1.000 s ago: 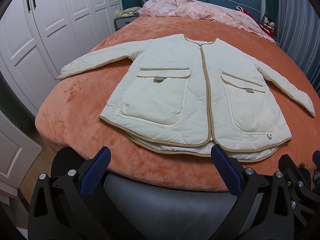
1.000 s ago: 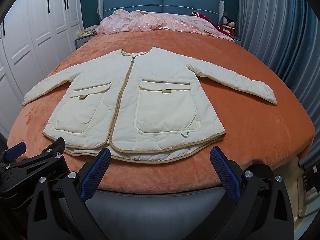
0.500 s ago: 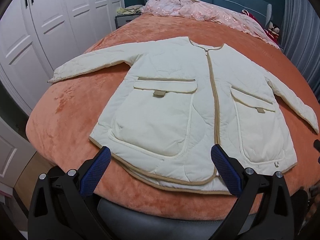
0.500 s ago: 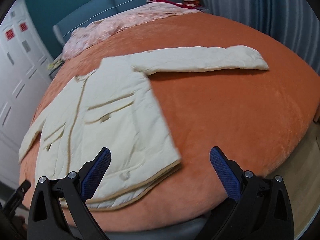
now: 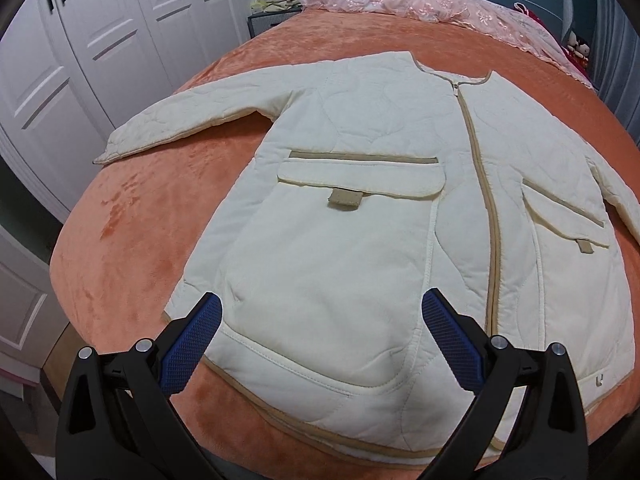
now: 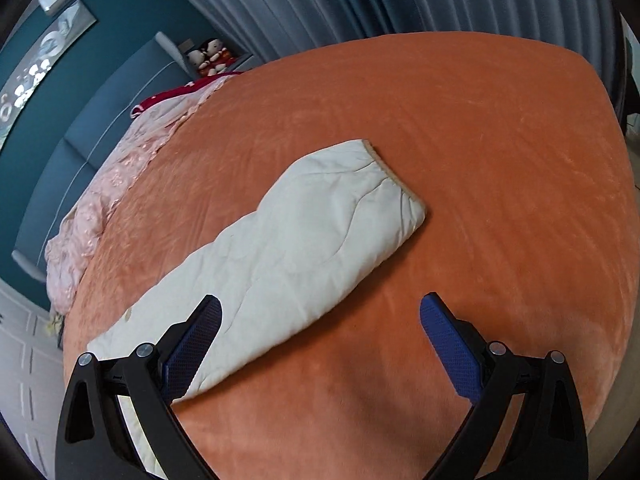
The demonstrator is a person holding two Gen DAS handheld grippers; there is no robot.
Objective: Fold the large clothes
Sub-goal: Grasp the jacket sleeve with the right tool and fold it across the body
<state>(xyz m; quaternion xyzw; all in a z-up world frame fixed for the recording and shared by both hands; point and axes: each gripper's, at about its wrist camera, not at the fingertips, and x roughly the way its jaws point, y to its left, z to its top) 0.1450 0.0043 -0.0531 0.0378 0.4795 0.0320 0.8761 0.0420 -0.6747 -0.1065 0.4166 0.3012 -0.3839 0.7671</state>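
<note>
- Jacket [image 5: 360,208]: cream, quilted, tan piping, lying flat and face-up on the orange bed [image 5: 120,264], zipped closed up the front, collar toward the headboard, hem toward the near edge of the bed.
- Both sleeves are spread out away from the body. The left sleeve [image 5: 192,120] runs out toward the white wardrobe doors [image 5: 100,40]; the right sleeve [image 6: 288,248] lies straight on the bedcover, cuff well apart from the body panel.
- No fold is visible anywhere (pockets, hem and collar all lie open to view), so I judge the task at its very start: garment laid out, folding not yet begun.
- Left tongs [image 5: 320,340]: spread wide, nothing between the blue pads, hovering over the lower left front near the big patch pocket [image 5: 332,280]. Whether they touch the cloth cannot be told.
- Right tongs [image 6: 320,340]: also spread wide and empty, poised above the right sleeve's upper stretch; one pad overlaps the sleeve in view, the other is over bare bedcover.
- Left to do, by my reckoning: bring each sleeve in across the body, fold the sides or the length, and finish with a compact stack.
- Pink bedding [image 5: 420,4] is bunched at the head of the bed, well apart from the jacket, so it should not interfere.
</note>
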